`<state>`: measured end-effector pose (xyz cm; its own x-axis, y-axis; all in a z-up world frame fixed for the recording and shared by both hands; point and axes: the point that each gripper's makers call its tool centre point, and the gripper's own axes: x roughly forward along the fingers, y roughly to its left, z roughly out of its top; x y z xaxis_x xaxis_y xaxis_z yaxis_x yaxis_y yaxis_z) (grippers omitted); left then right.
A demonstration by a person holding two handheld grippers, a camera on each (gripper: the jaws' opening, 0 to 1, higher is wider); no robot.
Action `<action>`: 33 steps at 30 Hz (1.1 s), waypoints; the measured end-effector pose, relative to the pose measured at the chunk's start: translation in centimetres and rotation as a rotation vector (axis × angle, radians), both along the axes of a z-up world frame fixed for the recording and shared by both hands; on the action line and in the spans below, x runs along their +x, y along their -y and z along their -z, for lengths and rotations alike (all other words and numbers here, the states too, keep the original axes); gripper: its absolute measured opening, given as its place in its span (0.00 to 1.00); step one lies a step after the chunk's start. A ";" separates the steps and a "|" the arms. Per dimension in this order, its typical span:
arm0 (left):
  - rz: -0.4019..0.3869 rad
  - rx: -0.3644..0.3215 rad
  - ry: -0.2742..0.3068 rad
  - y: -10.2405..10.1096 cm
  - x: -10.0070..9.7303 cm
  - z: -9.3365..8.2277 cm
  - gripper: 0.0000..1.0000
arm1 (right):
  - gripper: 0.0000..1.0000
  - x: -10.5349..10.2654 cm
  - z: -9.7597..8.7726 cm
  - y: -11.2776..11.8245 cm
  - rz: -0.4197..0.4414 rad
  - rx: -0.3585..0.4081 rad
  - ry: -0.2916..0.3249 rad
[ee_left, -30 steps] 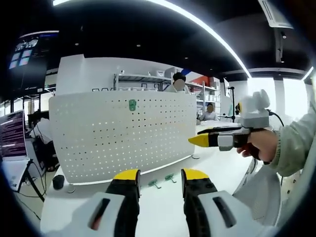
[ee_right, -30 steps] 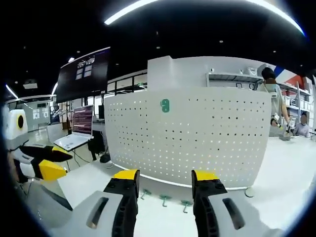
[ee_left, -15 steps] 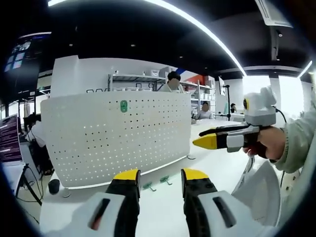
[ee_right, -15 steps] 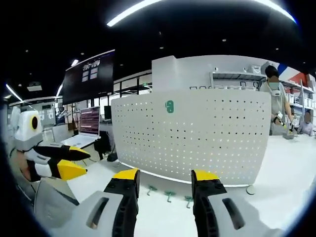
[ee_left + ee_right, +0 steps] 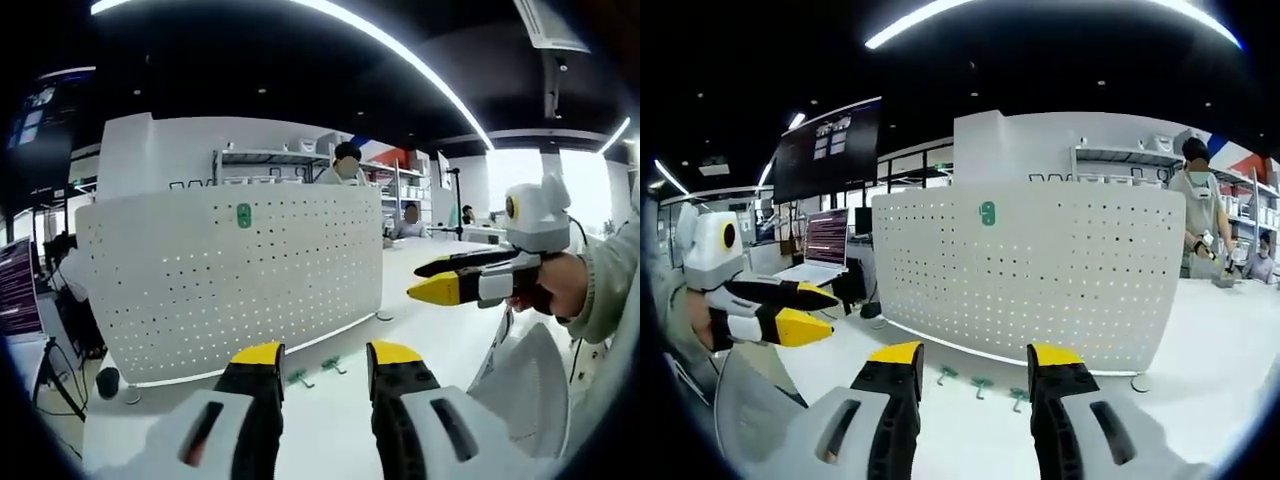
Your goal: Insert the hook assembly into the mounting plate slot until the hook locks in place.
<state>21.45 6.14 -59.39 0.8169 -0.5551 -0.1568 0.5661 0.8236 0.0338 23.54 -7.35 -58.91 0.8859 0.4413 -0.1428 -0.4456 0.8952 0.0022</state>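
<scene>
1. We see a bright curved ceiling light strip against a dark ceiling.
2. Daylight glares through a window at far right, washed out.
3. The white pegboard is evenly lit, with soft shadows.
4. Fisheye bending bows straight edges; both views stay fairly sharp.

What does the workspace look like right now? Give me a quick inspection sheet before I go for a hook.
Surface: white table, mostly bare.
Job's things: white pegboard upright; one green hook mounted near its top; three green hooks lying at its foot.
Clutter: small dark object beside the board's left end.
Grippers: left tongs open, holding nothing; right tongs open, holding nothing; both hover short of the hooks.
Cables: one behind the right gripper.
Surroundings: laptop, wall screen, shelving, people behind the board.
</scene>
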 end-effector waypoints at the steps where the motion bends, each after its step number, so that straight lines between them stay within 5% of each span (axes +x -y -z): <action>1: -0.001 0.002 0.003 -0.1 0.2 -0.1 0.34 | 0.40 -0.1 -0.1 -0.1 -0.002 -0.003 0.003; 12: -0.033 0.053 0.048 -2.5 3.2 -1.2 0.34 | 0.40 -0.5 0.2 0.2 0.004 0.004 -0.003; 33: 0.071 0.292 -0.016 -3.6 10.7 2.5 0.34 | 0.40 -0.4 1.3 0.3 0.025 0.043 -0.040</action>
